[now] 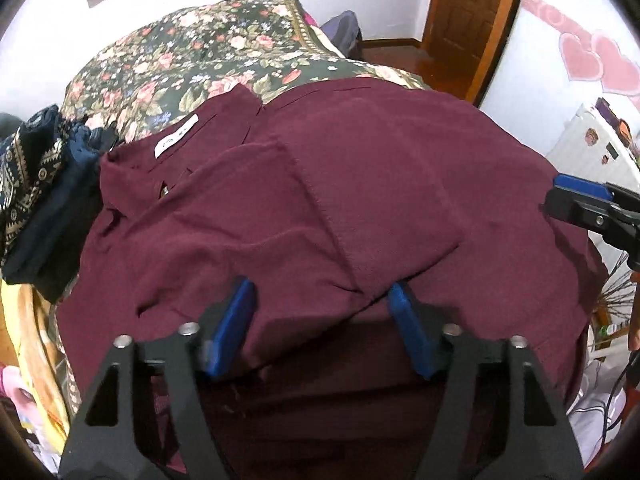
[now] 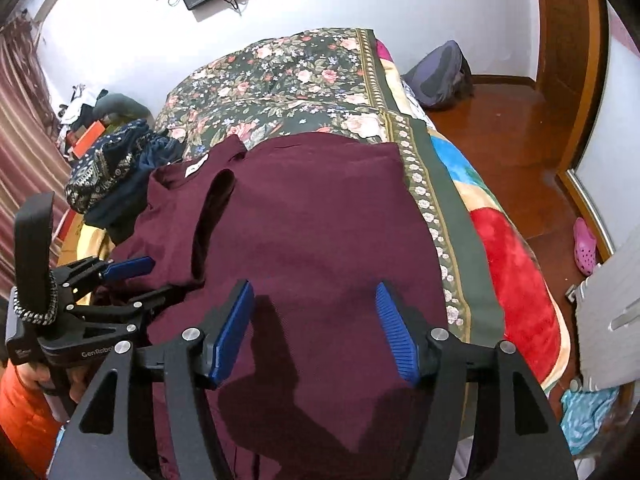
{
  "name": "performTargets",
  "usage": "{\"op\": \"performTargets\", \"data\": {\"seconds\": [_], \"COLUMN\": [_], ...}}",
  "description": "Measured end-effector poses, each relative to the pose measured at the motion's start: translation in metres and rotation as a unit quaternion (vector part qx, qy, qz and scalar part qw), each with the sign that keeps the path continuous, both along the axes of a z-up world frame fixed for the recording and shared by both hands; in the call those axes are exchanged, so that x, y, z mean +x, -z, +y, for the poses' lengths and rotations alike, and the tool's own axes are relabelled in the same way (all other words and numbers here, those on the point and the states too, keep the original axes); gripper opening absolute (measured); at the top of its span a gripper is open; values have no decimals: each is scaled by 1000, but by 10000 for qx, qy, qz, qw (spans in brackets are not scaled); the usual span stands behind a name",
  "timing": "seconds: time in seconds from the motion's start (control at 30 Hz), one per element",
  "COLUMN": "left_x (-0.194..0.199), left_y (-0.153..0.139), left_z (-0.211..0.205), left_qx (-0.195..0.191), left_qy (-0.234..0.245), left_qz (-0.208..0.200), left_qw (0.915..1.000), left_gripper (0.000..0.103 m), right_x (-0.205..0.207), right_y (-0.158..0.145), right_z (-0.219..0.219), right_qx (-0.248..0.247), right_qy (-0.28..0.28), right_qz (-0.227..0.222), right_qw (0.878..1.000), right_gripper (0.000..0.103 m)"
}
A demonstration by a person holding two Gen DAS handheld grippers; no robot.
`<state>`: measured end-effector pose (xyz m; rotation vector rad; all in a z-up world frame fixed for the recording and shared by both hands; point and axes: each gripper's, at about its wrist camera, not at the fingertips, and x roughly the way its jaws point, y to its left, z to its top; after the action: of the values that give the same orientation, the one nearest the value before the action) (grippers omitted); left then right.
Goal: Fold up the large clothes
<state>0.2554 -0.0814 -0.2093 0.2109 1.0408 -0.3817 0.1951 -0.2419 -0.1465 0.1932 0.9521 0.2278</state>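
A large maroon garment (image 1: 360, 184) lies spread on the bed, its collar and white label (image 1: 176, 136) toward the far left. One side is folded over the body, with a seam running diagonally. My left gripper (image 1: 320, 312) hovers at the near edge of that folded layer, jaws apart, the cloth lying loose between the blue pads (image 1: 236, 320). My right gripper (image 2: 316, 320) stands open over the flat right part of the maroon garment (image 2: 320, 220), nothing pinched. In the right wrist view, the left gripper (image 2: 140, 284) shows at the left, held by a hand.
A floral bedspread (image 2: 280, 80) covers the bed, with a colourful blanket (image 2: 512, 272) on its right side. A dark blue patterned cloth (image 1: 28, 176) is heaped left of the collar. A backpack (image 2: 440, 76), a pink shoe (image 2: 584, 244) and a wooden door (image 1: 468, 8) lie beyond.
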Motion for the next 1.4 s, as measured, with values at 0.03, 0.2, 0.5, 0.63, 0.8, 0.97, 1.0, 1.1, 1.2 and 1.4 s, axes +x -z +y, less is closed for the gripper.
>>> {"op": "performTargets", "data": {"seconds": [0.03, 0.2, 0.5, 0.63, 0.8, 0.97, 1.0, 1.1, 1.2, 1.4], "left_x": [-2, 1, -7, -19, -27, -35, -36, -40, -41, -55], "left_y": [-1, -3, -65, -89, -96, -82, -77, -60, -37, 8], "left_z": [-3, -7, 51, 86, 131, 179, 187, 208, 230, 261], "left_qx": [28, 206, -540, -673, -689, -768, -694, -508, -494, -937], "left_qy": [53, 110, -528, -944, -1559, -2210, -2319, -2696, -2984, -3519], "left_qz": [-60, -178, -857, -1230, -1440, -1375, -1340, -1179, -794, -85], "left_qw": [10000, 9996, 9935, 9856, 9748, 9625, 9609, 9544, 9498, 9313], "left_gripper": [57, 16, 10, 9, 9, 9, 9, 10, 35, 59], "right_x": [0, -1, -3, -3, -3, -5, -5, -5, -4, -2], "right_y": [1, 0, 2, 2, 1, 1, 1, 0, 0, 1], "right_z": [0, -1, -2, 1, -3, -5, -5, -2, 1, 6], "right_qx": [-24, 5, 69, 10, 150, 287, 275, 206, 135, 48], "right_qy": [-1, 31, 95, 112, 238, 295, 294, 303, 336, 336], "right_qz": [-4, 5, -3, -2, -6, -32, -34, -31, -36, -107], "right_qw": [10000, 10000, 9999, 9999, 9996, 9991, 9992, 9993, 9993, 9994], "right_gripper": [60, 60, 60, 60, 60, 60, 60, 60, 60, 69]}}
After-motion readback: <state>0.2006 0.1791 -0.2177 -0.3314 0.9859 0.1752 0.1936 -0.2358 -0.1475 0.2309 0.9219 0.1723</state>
